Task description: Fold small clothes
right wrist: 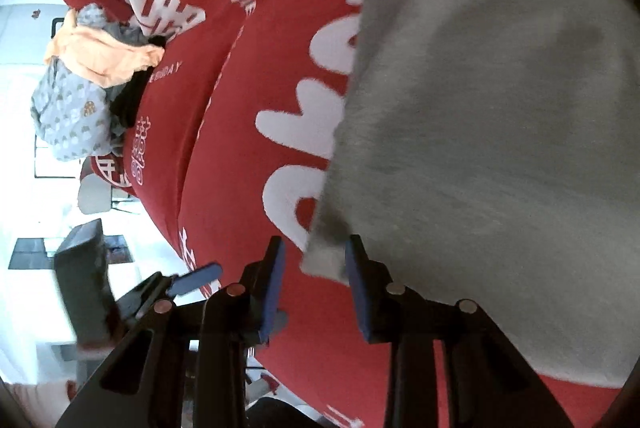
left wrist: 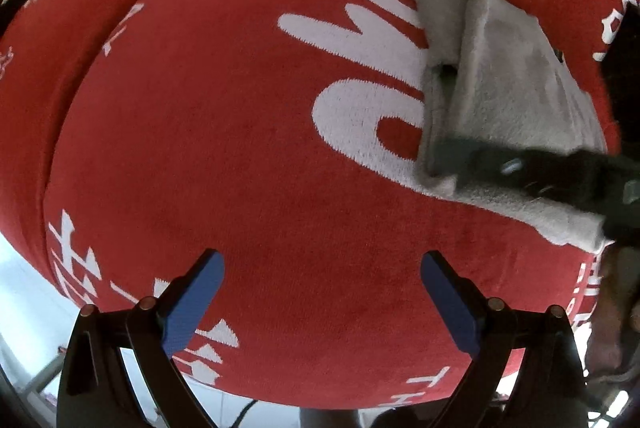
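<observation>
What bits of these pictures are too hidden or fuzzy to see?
- Grey cloth, right wrist view: blurred and cut off by the picture edge, so its kind is unclear.
- Clothes pile, right wrist view: small, bunched up.
- Right claw, left wrist view: blurred, so its grip is unclear.

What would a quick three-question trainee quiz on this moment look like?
1. True or false: the left gripper holds the grey cloth.
2. In the right wrist view, the pile of loose clothes lies: A) at the edge of the red cover; B) under the grey cloth; C) between the left gripper's jaws.
3. What sits between the fingers of the right gripper?

Key: 1 false, its jaws stand open and empty over the red cover. 2 A. 3 a corner of the grey cloth.
</observation>
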The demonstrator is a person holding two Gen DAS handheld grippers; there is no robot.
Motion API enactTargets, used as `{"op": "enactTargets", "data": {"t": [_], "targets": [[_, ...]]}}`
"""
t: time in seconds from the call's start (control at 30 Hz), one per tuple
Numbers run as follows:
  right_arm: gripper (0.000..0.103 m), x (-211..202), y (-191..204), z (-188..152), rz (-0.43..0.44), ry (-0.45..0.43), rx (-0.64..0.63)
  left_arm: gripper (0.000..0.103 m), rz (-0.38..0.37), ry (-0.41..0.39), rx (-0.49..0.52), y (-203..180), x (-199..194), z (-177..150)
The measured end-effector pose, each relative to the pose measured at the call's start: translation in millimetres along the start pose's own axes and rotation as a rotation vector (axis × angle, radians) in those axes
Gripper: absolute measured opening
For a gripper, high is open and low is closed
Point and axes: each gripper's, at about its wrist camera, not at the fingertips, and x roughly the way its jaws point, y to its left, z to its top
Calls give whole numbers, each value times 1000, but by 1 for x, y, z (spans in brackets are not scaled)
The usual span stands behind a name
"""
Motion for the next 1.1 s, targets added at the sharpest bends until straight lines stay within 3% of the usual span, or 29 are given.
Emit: {"op": "enactTargets", "data": {"t": [0.1, 0.2, 0.43, 0.5, 0.7, 1.03, 1.1], "targets": [[33, 11, 1, -1, 39, 32, 2, 99, 12, -3, 6, 13, 0, -5], [34, 1, -8, -6, 197, 65, 41, 99, -7, 3, -6, 18, 2, -4], [34, -46, -28, -25, -23, 5, 16, 99, -22, 8, 21, 8, -1, 4], [34, -64, -41, -32, -112, -24, 31, 99, -24, 6, 40, 4, -3, 5], [34, -107, -86, -61, -260, -98, 100, 99, -21, 10, 62, -7, -5, 8], [34, -126, -134, -95, -324, -110, 203, 99, -66, 33, 87, -43, -8, 14], [35, -124, -138, -96, -321, -109, 208, 99, -113, 30, 83, -47, -9, 14]]}}
